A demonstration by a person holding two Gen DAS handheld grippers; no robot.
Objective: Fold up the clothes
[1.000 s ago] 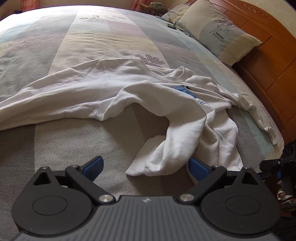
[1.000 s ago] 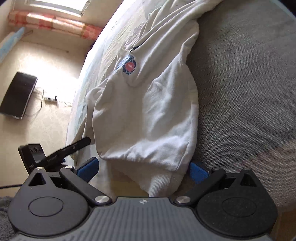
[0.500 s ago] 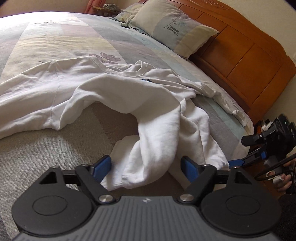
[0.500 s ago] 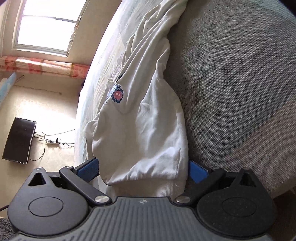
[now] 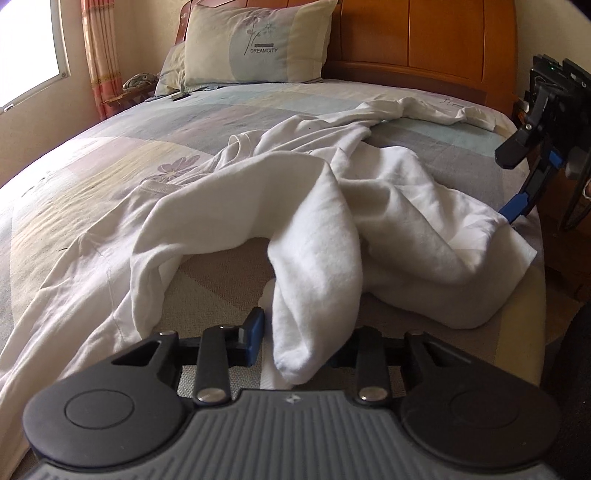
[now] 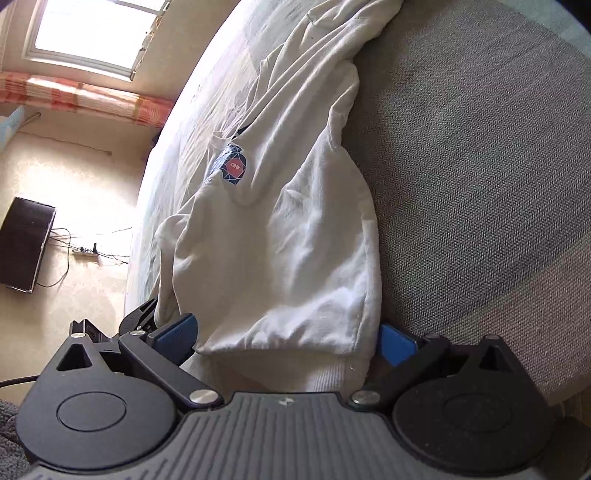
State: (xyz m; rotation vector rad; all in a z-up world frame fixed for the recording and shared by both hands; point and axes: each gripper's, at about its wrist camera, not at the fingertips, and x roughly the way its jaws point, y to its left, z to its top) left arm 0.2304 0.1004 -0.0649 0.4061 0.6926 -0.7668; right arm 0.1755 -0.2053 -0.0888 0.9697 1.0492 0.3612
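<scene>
Looking down at my left tongs point(image 5: 297, 343), I see their jaws drawn in close on either side of a sleeve point(image 5: 317, 266) that drops down between them. The one pad point(image 5: 255, 336) I can see sits just beside the cloth and the other is hidden behind it, so I cannot tell whether the sleeve is truly pinched. My right tongs point(image 6: 288, 339) are spread wide and grip nothing. The ribbed hem point(image 6: 295, 365) of the white sweatshirt point(image 5: 406, 206) lies between their pads at the edge of the bed point(image 5: 221, 288).

From there the sweatshirt runs straight away from the right tongs along its length, badge point(image 6: 232, 164) up, bunched and rumpled rather than flat. From the left tongs the sleeve arches up and joins the heap. More cloth trails off to the left and up toward the pillow point(image 5: 255, 44) and the headboard point(image 5: 424, 33).

It is not folded as it lies. I judge that each pair of tongs sits at its own end of the near edge, so spreading it flat would mean drawing those two points apart across the bed.
</scene>
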